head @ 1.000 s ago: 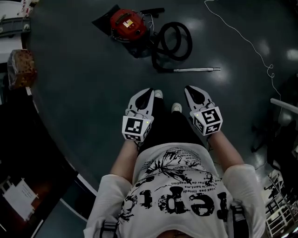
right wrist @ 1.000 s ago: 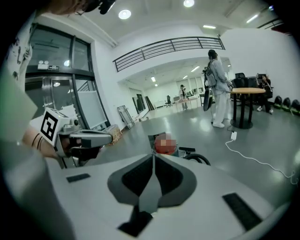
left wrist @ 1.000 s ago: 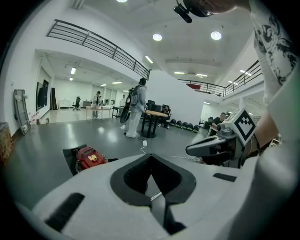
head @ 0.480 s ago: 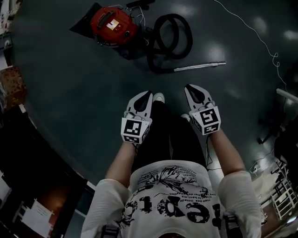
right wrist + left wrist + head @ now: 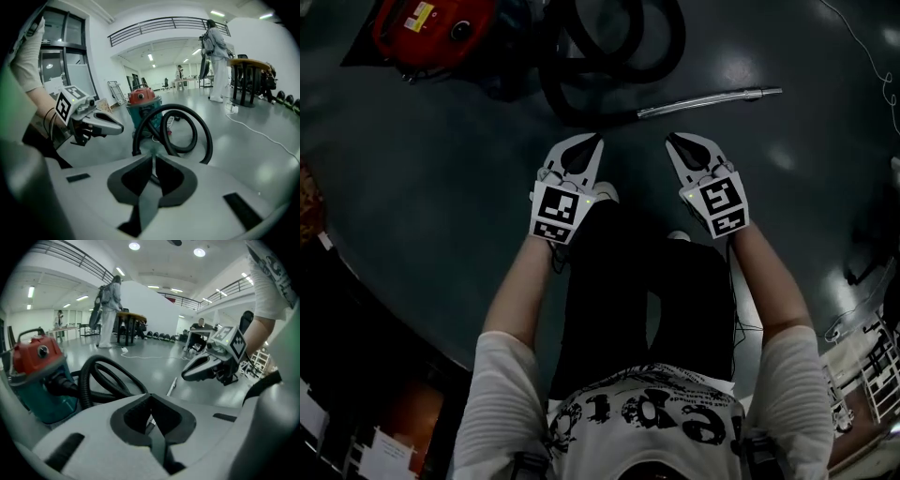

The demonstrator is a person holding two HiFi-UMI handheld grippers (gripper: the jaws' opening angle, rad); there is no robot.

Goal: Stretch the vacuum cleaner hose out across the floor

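The red vacuum cleaner [image 5: 427, 28] stands on the floor at the top left of the head view, its black hose [image 5: 614, 66] coiled in loops beside it. A silver wand [image 5: 708, 99] lies on the floor from the hose's end toward the right. My left gripper [image 5: 596, 139] and right gripper [image 5: 669, 138] are both shut and empty, held side by side just short of the hose and wand. In the left gripper view the vacuum cleaner [image 5: 35, 376] and hose [image 5: 101, 380] lie ahead to the left, the right gripper [image 5: 185, 376] at right. The right gripper view shows the hose [image 5: 176, 131] straight ahead.
A white cord [image 5: 862, 52] trails across the dark floor at the top right. Racks and furniture [image 5: 872, 375] stand at the right edge. A person [image 5: 215, 51] stands by a round table [image 5: 251, 77] far behind the vacuum cleaner.
I have walked toward the vacuum cleaner: it, the hose and the wand have slid up and nearer in the head view. Both grippers stay shut and have lifted toward the hose.
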